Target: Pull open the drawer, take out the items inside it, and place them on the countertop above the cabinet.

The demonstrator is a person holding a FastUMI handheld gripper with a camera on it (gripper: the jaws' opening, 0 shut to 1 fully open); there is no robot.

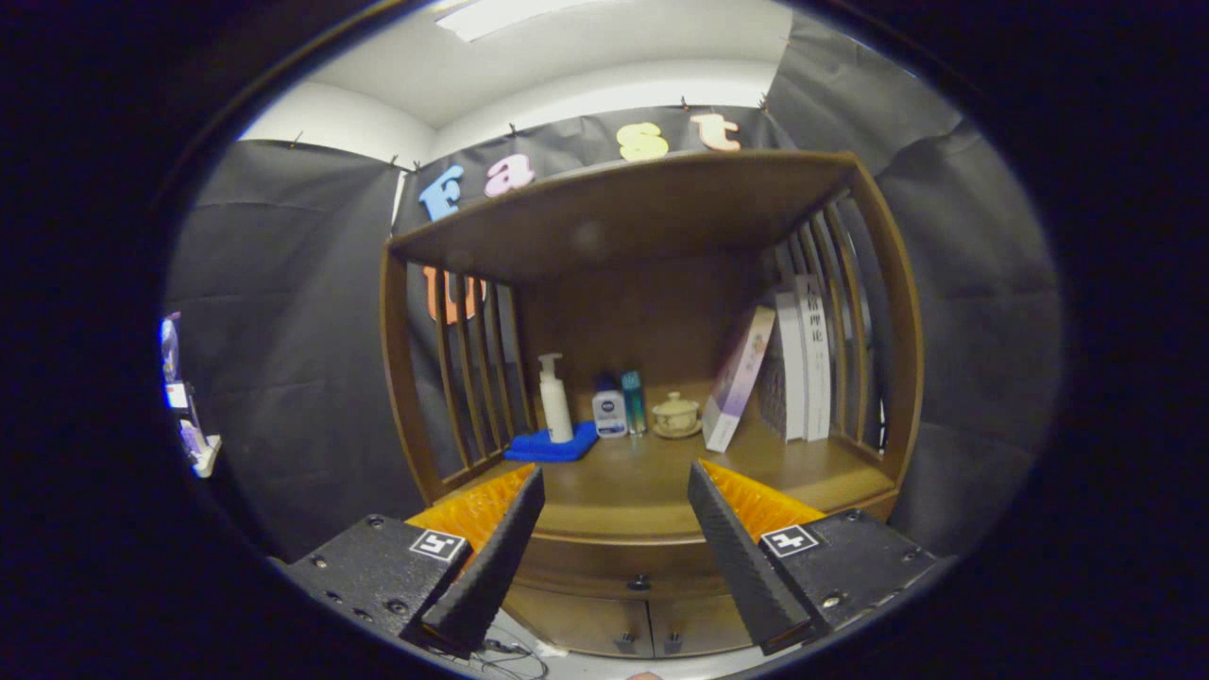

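Observation:
A brown wooden cabinet (pixel 406 378) stands ahead of me with an open shelf bay on top. Under the front edge of its countertop (pixel 623 482) runs the drawer (pixel 586 571); its front sits flush with the cabinet and its contents are hidden. A small dark knob (pixel 640 583) sits at the drawer's middle, low between my fingers. My gripper (pixel 614 470) is open, fingers spread wide with nothing between them, held back from the cabinet at about countertop height.
At the back of the countertop stand a white pump bottle (pixel 553 399) on a blue cloth (pixel 553 445), a small blue bottle (pixel 609 412), a teal tube (pixel 634 402) and a lidded cup (pixel 675 414). Books (pixel 803 357) lean at the right. Two lower doors (pixel 652 628) sit beneath the drawer.

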